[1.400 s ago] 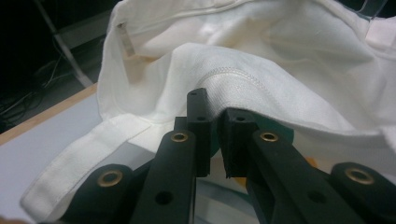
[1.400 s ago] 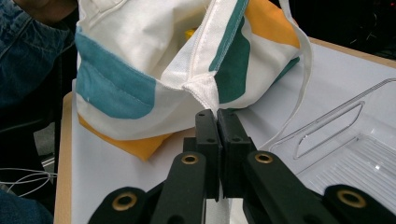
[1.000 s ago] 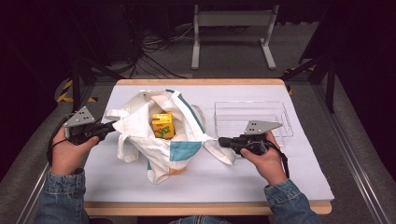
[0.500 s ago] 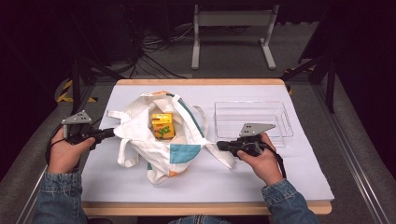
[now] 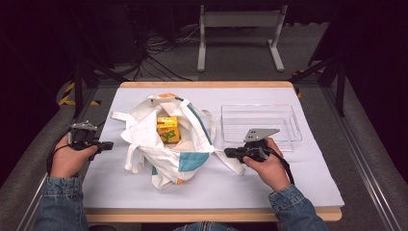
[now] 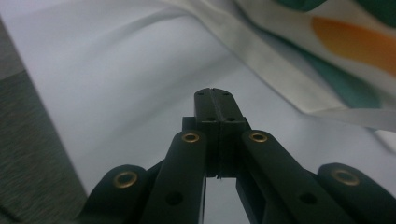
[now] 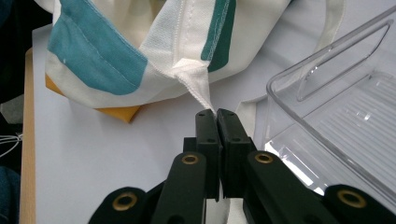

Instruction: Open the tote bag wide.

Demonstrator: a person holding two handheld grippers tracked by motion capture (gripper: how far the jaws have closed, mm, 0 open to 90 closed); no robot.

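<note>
Pinching a fold of the tote bag (image 7: 140,42) between pressed-together jaws, the right gripper (image 7: 215,113) sat beside the clear plastic tray (image 7: 327,116). Left gripper (image 6: 213,93) had jaws pressed together on nothing, near the white table cover's (image 5: 298,178) left edge, apart from the bag. Yellow carton (image 5: 168,130) lay inside the bag's mouth, mid-table.

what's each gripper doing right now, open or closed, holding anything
Left gripper: closed, holding nothing, apart from the tote bag.
Right gripper: closed on a corner of the tote bag.
</note>
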